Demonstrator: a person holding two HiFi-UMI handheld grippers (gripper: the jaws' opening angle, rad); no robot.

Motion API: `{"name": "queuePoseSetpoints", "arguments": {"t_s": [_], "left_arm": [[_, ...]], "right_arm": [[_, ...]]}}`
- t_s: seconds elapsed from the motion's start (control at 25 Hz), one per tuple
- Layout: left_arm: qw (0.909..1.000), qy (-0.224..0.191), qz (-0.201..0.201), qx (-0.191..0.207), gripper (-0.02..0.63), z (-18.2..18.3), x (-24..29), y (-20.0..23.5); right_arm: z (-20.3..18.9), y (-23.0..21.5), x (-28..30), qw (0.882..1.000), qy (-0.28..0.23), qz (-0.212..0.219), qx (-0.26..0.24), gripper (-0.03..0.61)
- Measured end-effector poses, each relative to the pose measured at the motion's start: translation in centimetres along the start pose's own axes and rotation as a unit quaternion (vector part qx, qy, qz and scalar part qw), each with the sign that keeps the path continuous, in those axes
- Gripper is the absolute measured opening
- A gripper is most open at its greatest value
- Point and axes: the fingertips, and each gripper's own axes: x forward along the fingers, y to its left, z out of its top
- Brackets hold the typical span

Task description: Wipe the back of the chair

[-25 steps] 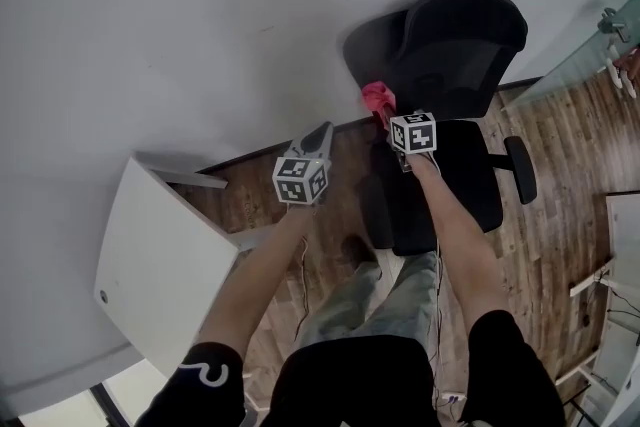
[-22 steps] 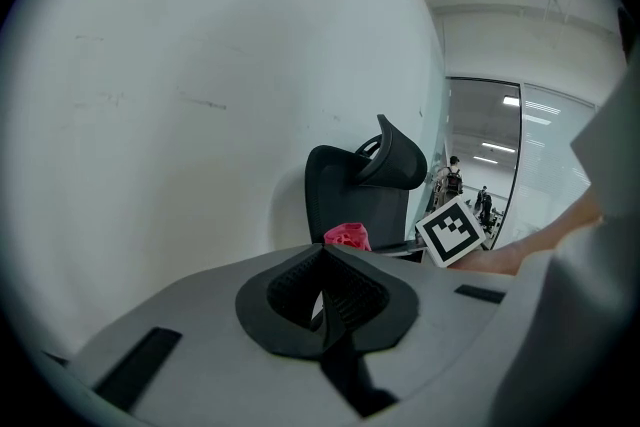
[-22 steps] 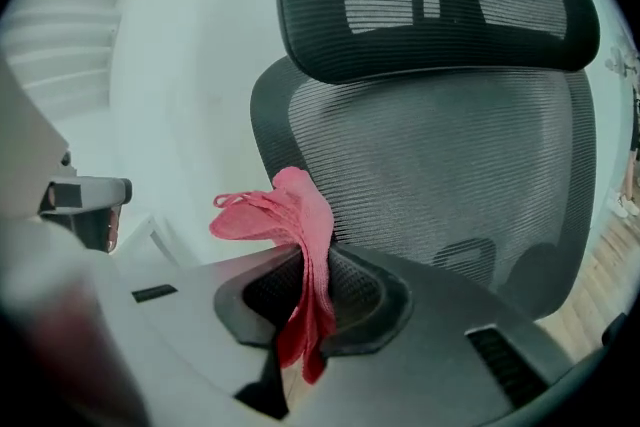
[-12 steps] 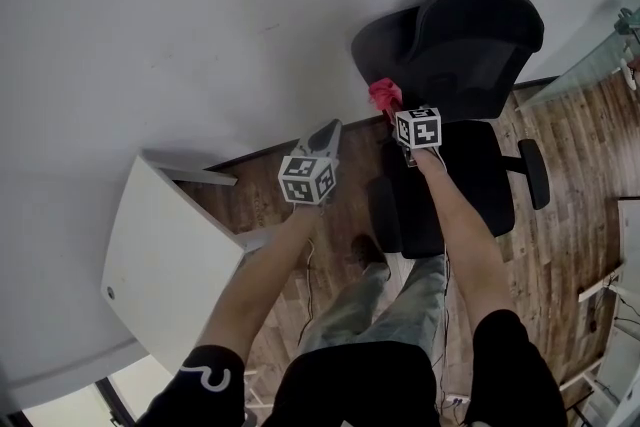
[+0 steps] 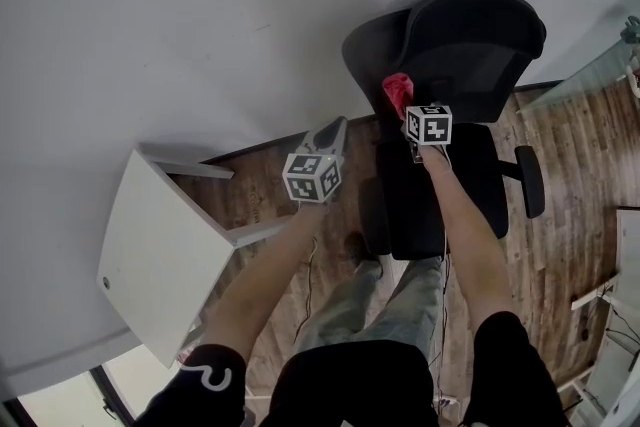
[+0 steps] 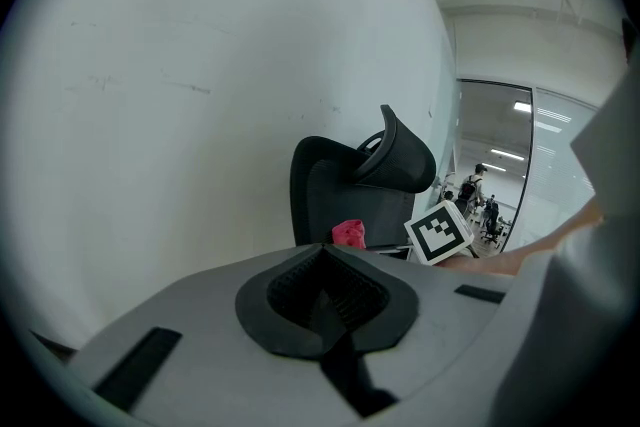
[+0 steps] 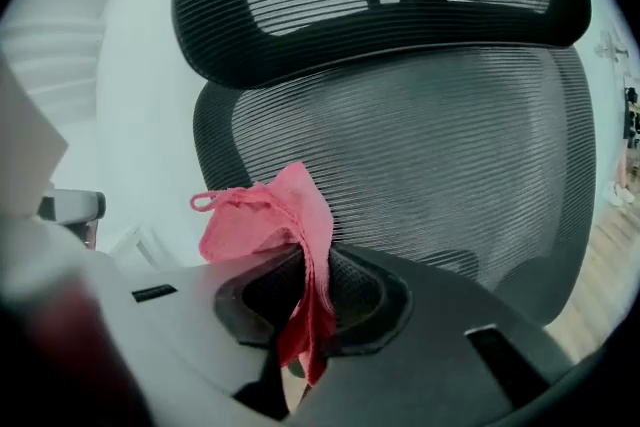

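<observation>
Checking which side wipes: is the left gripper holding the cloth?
No: the left gripper has its jaws together on nothing, while the pink cloth is pinched in the right gripper.

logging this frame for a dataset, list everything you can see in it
chair: one, black with mesh back and headrest, against the wall, facing the person
cloth: one, pink, bunched, right in front of the chair's back
table: one, white, at the person's left
wall: one, white, behind chair and table
floor: brown wood planks, under everything
glass panel: one, clear, right of the chair
left tongs: one, grey, shut and empty, held left of the chair
right tongs: one, grey, shut on the cloth
arms: two, bare with black sleeves, reaching forward
legs: two, greenish trousers, below
</observation>
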Motion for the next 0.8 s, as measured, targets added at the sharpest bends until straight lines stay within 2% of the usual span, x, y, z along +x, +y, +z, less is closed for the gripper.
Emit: {"name": "queuePoseSetpoints", "arguments": {"t_s": [0.44,0.8], "left_arm": [[0.9998,-0.004,0.011,-0.013,0.025,0.5,4.7,-4.8],[1.0,-0.002,-0.003,-0.009,0.025,0.9,9.4,-10.7]], "right_arm": [[1.8,-9.8,-3.1,0.999,-0.001,-0.024,0.023,0.069],[3.1,-19.4,-6.6,0.997,-0.008,-0.058,0.04,0.069]]}}
